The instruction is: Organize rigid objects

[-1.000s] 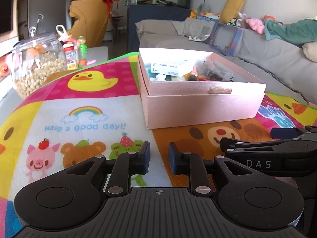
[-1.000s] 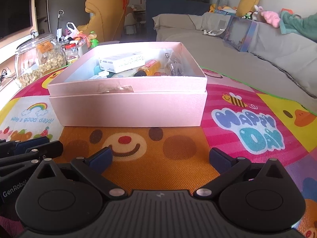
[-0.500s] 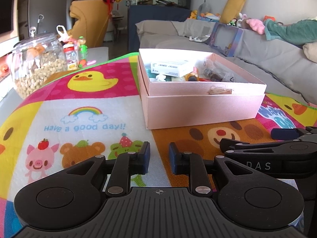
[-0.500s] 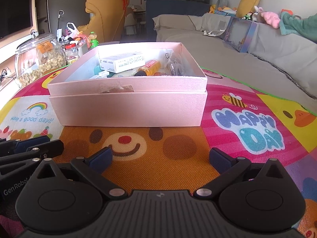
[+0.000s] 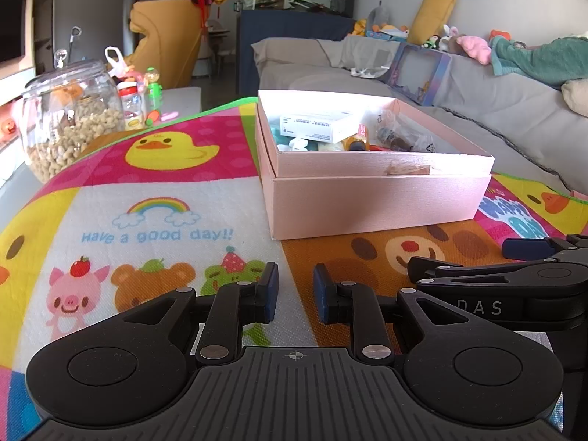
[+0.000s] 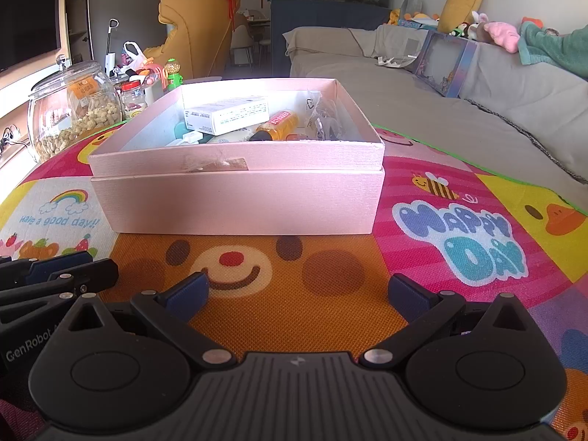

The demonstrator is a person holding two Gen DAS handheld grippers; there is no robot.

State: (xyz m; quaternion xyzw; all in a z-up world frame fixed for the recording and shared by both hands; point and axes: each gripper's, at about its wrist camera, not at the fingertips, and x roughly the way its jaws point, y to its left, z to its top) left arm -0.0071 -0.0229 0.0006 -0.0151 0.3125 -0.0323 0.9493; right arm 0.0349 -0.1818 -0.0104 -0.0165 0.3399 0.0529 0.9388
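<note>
A pink cardboard box (image 5: 367,198) (image 6: 239,198) stands open on the cartoon play mat (image 5: 154,198). Inside lie a white carton (image 6: 228,114), an orange bottle (image 6: 275,125), a clear bag of small items (image 6: 325,117) and other small things. My left gripper (image 5: 294,294) rests low on the mat in front of the box's left corner, jaws nearly closed with a narrow gap, holding nothing. My right gripper (image 6: 297,294) rests on the mat in front of the box, jaws wide open and empty. Each gripper shows at the edge of the other's view.
A glass jar of nuts (image 5: 70,121) (image 6: 73,110) stands off the mat's far left with small bottles (image 5: 132,106) behind it. A grey sofa (image 5: 496,110) with toys runs along the right. A yellow armchair (image 6: 198,33) stands at the back.
</note>
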